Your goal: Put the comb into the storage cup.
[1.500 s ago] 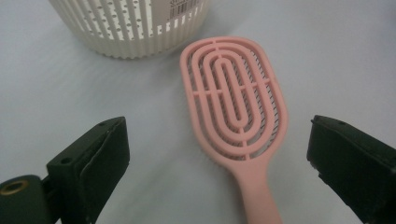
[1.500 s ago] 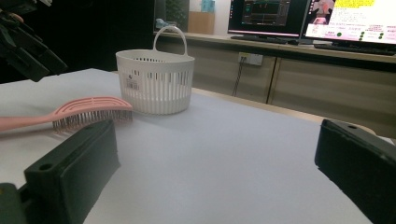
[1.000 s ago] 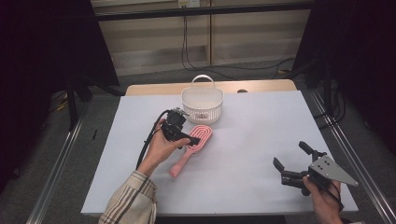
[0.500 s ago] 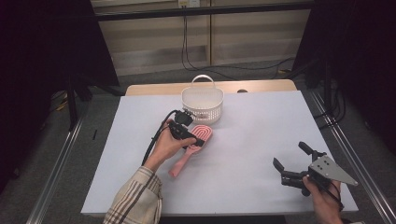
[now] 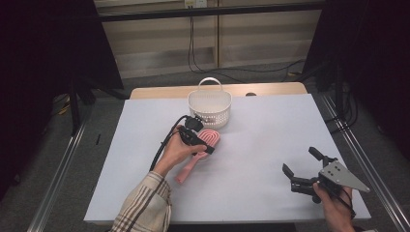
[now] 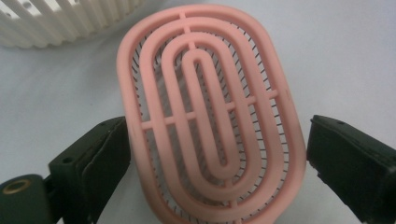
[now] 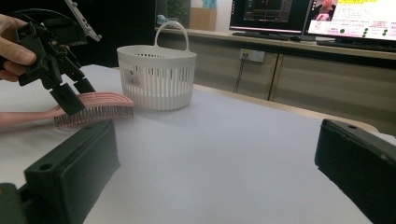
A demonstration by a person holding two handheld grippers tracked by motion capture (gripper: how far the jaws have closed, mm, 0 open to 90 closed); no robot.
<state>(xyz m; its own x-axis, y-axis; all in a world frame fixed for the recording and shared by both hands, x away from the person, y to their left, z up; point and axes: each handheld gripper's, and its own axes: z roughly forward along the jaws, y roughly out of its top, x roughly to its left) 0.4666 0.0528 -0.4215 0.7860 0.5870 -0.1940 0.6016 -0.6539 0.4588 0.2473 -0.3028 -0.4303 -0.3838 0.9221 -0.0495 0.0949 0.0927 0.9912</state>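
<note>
Left gripper view has the left gripper [image 6: 210, 186] straddling the pink oval plastic hairbrush [image 6: 210, 116], jaws spread on either side, seemingly not yet pinching. That brush lies on the table just in front of the white slotted plastic basket [image 5: 210, 107]. Lifting and any placing remain. Well apart from the basket, the right gripper [image 5: 303, 170] waits, jaws spread, holding nothing.
</note>
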